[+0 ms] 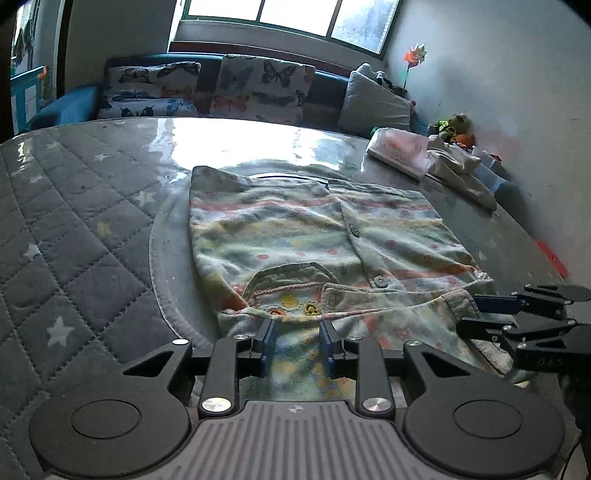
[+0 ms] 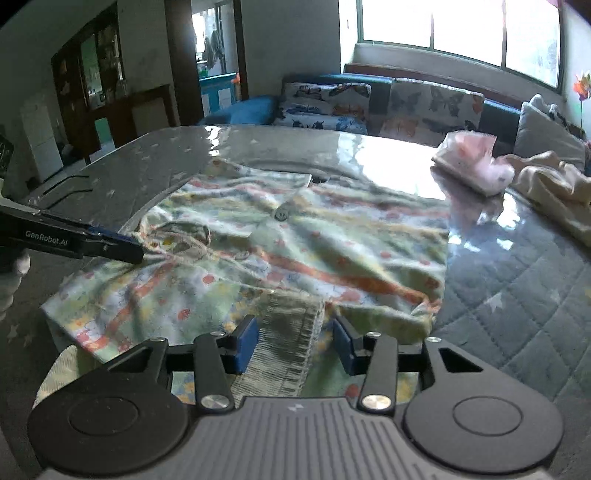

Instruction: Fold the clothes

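Child's patterned cardigan (image 1: 295, 236) lies spread, buttons up, on the counter (image 1: 92, 221), which carries a quilted star-print cover under clear glossy film.

Left wrist view: left gripper (image 1: 297, 338) low over the near hem, jaws narrowly apart, blue pads either side of the fabric; whether they press it cannot be told. Right gripper (image 1: 495, 314) enters from the right edge at the ribbed cuff (image 1: 461, 301). Far right by the wall: folded pinkish garment (image 1: 400, 149), small toys (image 1: 452, 127), pinwheel (image 1: 415, 55).

Right wrist view: right gripper (image 2: 295, 338) with jaws moderately apart, the ribbed cuff (image 2: 288, 332) between the pads, a gap showing on each side. Left gripper (image 2: 122, 245) reaches in from the left to the neckline. Only here: dark cabinet (image 2: 92, 92), doorway (image 2: 214, 48), cream cloth (image 2: 554, 184) heaped at right. Butterfly cushions (image 2: 325, 101) and window (image 2: 461, 26) appear in both.
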`<state>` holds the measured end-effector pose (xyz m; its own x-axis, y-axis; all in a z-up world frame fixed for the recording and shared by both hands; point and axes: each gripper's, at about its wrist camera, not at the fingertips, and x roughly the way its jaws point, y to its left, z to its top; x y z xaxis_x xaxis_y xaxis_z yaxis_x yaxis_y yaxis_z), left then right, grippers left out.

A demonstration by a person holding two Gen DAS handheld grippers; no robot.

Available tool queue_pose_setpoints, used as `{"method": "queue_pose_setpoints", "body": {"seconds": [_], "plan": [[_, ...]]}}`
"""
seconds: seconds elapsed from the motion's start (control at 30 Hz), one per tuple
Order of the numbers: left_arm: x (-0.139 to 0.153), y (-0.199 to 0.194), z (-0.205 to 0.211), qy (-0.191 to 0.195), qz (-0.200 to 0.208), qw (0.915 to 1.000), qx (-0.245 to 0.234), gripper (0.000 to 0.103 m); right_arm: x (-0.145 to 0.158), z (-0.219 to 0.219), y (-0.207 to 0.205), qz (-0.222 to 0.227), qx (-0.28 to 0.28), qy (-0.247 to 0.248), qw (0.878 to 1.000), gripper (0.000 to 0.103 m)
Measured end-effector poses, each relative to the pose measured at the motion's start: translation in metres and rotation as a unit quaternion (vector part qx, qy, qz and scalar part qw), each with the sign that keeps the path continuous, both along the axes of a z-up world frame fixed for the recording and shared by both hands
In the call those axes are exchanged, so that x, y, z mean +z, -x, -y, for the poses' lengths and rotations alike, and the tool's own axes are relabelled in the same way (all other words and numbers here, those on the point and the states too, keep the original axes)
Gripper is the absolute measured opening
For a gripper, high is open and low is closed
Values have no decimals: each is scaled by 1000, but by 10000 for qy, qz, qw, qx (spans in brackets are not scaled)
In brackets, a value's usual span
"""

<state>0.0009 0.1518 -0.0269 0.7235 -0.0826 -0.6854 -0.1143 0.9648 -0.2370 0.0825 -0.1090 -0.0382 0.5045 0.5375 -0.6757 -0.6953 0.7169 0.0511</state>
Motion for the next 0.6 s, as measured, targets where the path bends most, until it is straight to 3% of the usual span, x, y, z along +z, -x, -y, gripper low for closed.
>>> {"method": "queue_pose_setpoints", "body": {"seconds": [0.07,0.27,0.37,0.5,0.6], "plan": [[6,6,4,-23,105,9999,-59,34,8,0,5,175,93,-81,9998,45],[25,30,34,-11,224,9981,-572,41,0,-13,9,149,469,117,9987,45],[31,48,50,-88,165,9969,-770,47,1,-14,20,451,610,334,9966,45],[33,67,65,-87,-40,9968,-799,53,11,-8,35,505,817,133,9953,46],[31,78,76,-39,-276,9970,-727,57,2,-8,43,454,979,348,9936,47]]}}
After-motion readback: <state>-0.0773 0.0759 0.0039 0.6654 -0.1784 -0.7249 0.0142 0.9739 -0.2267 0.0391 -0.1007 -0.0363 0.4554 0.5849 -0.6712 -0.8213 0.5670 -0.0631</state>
